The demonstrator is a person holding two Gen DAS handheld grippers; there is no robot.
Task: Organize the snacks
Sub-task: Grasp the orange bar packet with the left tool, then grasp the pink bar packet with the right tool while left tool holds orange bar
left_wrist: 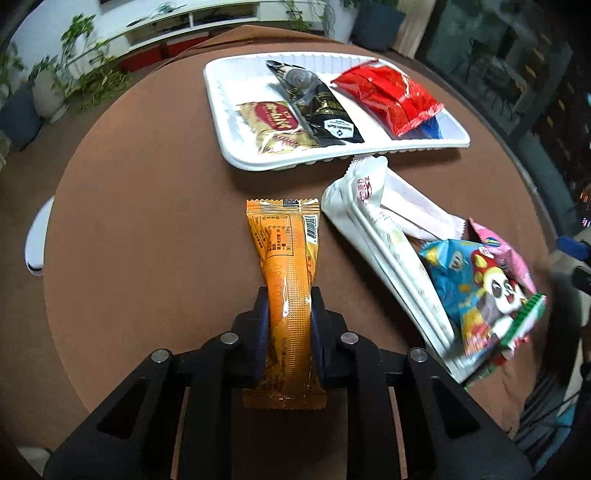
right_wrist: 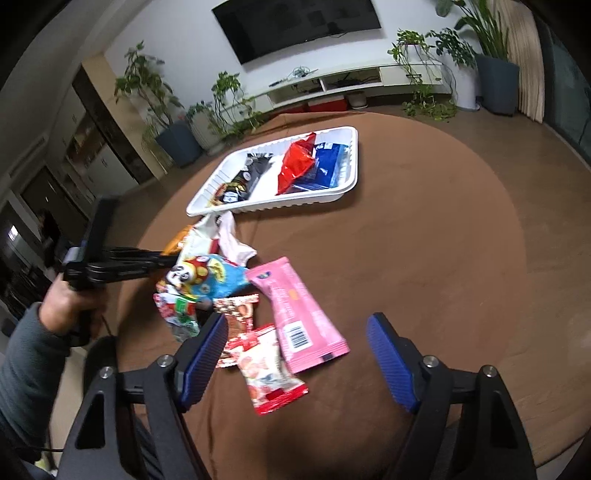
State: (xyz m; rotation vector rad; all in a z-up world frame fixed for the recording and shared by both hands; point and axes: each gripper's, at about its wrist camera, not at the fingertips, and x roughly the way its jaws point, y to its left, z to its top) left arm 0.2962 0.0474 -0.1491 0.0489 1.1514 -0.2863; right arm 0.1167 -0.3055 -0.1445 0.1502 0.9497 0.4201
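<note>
Big dark television on the white wall, top centre; a low white shelf unit beneath it, leafy potted plants either side, dark cabinets far left.

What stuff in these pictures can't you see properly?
- Blue packet, left wrist view: mostly hidden under the red packet in the white tray.
- Orange packet, right wrist view: nearly all covered by the white wrappers and the left gripper.
- Panda packet, left wrist view: its near end is blurred.
- Label text on the orange packet, left wrist view: too small to read.
</note>
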